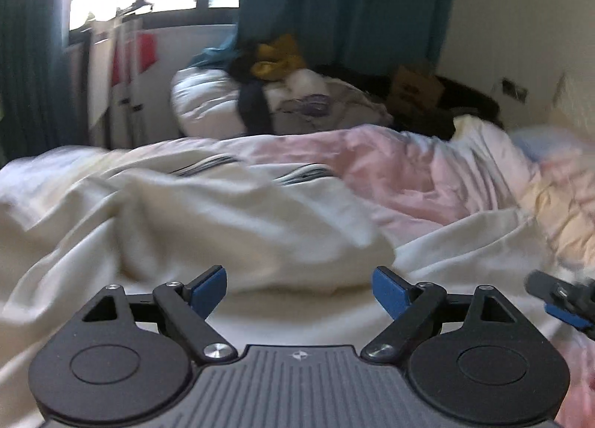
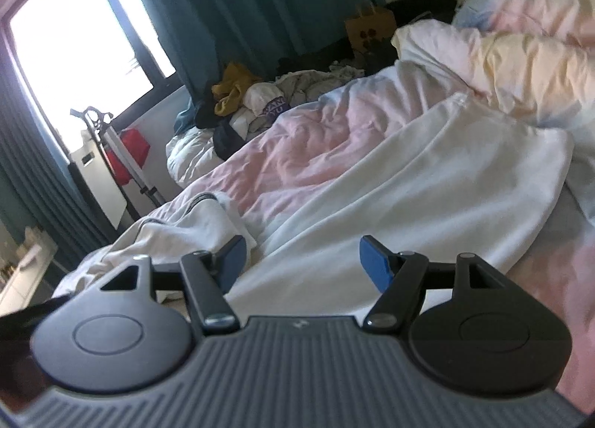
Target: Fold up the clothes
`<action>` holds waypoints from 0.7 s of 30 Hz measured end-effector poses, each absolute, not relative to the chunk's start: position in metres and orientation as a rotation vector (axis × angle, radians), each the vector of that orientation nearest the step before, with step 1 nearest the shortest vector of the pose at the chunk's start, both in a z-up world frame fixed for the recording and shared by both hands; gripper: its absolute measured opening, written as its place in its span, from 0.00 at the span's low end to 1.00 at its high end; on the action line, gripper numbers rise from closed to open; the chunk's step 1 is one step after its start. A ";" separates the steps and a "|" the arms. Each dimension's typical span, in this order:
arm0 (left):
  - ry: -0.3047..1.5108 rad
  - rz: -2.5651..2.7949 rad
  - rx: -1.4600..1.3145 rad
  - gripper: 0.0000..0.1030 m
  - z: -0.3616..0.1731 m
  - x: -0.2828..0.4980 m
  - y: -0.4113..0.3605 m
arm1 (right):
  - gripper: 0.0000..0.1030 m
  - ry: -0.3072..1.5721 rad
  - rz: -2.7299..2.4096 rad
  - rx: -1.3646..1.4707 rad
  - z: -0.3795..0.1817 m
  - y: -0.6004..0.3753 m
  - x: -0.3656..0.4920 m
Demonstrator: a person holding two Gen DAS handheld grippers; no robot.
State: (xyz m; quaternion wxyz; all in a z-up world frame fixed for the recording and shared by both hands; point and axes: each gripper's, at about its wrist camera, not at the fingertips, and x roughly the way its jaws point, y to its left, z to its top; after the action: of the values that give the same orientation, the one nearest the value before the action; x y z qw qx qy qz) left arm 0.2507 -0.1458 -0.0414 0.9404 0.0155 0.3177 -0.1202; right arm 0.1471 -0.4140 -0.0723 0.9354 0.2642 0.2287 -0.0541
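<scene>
Starting at the left, we see our left gripper [image 1: 299, 292] with its blue fingers [image 1: 208, 290] spread wide and nothing between them. The white garment [image 1: 178, 219] lies just ahead of the fingertips, rumpled on the bed, with a dark striped edge [image 1: 208, 166] showing at its far side. We cannot tell whether the pads brush the cloth, but they pinch none of it. This view is blurred, so finer folds are hard to read.

Further right in the same view, the tip of our right gripper [image 1: 557, 298] enters at the edge, low over the white cloth.

In the right wrist view, the right gripper [image 2: 299, 264] also has its fingers [image 2: 375, 260] spread, with only bare cloth lying ahead of the gap. The white garment [image 2: 372, 182] stretches away from the fingertips toward the upper right, fairly flat there, while its bunched part with the striped edge lies beyond the left finger. Beyond it is the pink duvet [image 2: 319, 130].

We judge the fold to be at an early stage: the garment is laid out but uneven, with no tidy rectangle yet. A heap of other clothes [image 2: 256, 100] sits far beyond the fingers at the window end, apparently waiting.
</scene>
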 end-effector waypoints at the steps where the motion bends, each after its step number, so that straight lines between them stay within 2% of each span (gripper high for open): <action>1: 0.647 -0.254 0.056 0.85 -0.048 0.264 -0.160 | 0.69 0.467 -0.118 0.550 -0.075 -0.417 0.149; 6: 0.670 -0.256 0.154 0.85 -0.087 0.325 -0.226 | 0.69 0.480 -0.170 0.585 -0.095 -0.433 0.165; 11: 0.748 -0.136 0.210 0.85 -0.131 0.377 -0.260 | 0.69 0.514 -0.186 0.610 -0.114 -0.439 0.180; 15: 0.782 -0.087 0.238 0.79 -0.142 0.395 -0.266 | 0.69 0.523 -0.188 0.608 -0.120 -0.439 0.186; 17: 0.785 -0.064 0.275 0.61 -0.141 0.396 -0.266 | 0.69 0.526 -0.192 0.610 -0.122 -0.439 0.188; 18: 0.787 -0.059 0.269 0.55 -0.138 0.397 -0.262 | 0.69 0.529 -0.195 0.608 -0.122 -0.439 0.189; 19: 0.788 -0.059 0.252 0.39 -0.134 0.397 -0.255 | 0.69 0.533 -0.196 0.608 -0.123 -0.439 0.189; 20: 0.790 -0.058 0.234 0.17 -0.130 0.397 -0.249 | 0.69 0.534 -0.195 0.610 -0.123 -0.439 0.189; 21: 0.791 -0.057 0.217 0.10 -0.125 0.397 -0.243 | 0.69 0.533 -0.194 0.607 -0.123 -0.439 0.188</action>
State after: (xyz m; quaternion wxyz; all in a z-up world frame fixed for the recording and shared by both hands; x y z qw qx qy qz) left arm 0.3973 -0.2427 -0.1254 0.9166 0.1052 0.3847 -0.0276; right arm 0.1885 -0.4386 -0.1230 0.9149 0.2949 0.2590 -0.0942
